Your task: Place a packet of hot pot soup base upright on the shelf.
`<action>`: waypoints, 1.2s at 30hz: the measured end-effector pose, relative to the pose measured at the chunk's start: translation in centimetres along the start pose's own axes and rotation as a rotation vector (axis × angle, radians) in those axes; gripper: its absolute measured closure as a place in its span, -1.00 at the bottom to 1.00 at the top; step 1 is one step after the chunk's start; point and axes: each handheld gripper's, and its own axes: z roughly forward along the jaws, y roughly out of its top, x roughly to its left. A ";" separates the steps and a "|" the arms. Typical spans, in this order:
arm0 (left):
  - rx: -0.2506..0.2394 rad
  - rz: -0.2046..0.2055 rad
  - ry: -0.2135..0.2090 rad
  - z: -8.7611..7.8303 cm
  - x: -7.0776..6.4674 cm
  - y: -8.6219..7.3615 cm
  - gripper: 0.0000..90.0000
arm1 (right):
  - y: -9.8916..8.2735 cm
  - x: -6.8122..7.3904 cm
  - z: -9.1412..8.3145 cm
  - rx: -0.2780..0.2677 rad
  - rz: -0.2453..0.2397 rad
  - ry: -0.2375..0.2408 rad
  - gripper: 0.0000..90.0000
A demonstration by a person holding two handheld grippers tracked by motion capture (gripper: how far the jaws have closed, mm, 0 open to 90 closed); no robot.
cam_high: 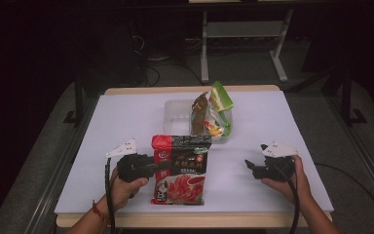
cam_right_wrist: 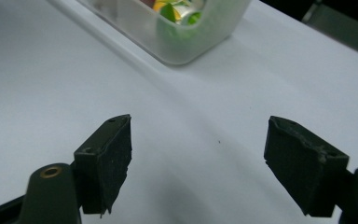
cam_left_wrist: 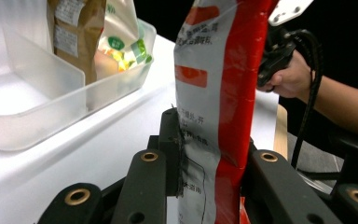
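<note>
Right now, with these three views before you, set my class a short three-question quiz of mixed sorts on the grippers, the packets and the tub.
1. True or false: the left gripper is shut on the red-and-black packet.
2. The right gripper is: A) holding a packet B) open with nothing between its jaws C) inside the tub.
3. Fill in: the green-topped packet and the brown packet stand in the clear plastic ____.

Key: 1 true; 2 B; 3 tub.

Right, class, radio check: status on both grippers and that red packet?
Left gripper shut on red packet, held upright. Right gripper open, holding nothing. Clear bin beyond, two packets inside.
</note>
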 end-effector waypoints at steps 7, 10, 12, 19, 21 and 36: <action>-0.037 0.007 0.053 -1.0 -0.1 0.3 0.66 | -0.5 -0.7 0.5 0.017 0.037 -0.003 -0.50; -0.047 0.023 0.070 -1.4 -0.2 0.6 0.66 | -0.6 -0.7 0.7 0.020 0.040 0.000 -0.50; -0.055 0.039 0.088 -1.5 -0.3 0.9 0.67 | -0.6 -0.6 0.8 0.019 0.040 0.003 -0.51; -0.097 0.041 0.146 -2.4 -0.2 1.8 0.67 | -0.7 -0.5 0.7 0.007 0.055 0.019 -0.51; -0.111 0.048 0.160 -2.8 -0.2 2.2 0.67 | -0.7 -0.5 0.5 0.002 0.064 0.025 -0.51; -0.231 0.068 0.315 -5.4 1.0 5.4 0.67 | -0.8 -0.7 0.3 -0.007 0.078 0.018 -0.51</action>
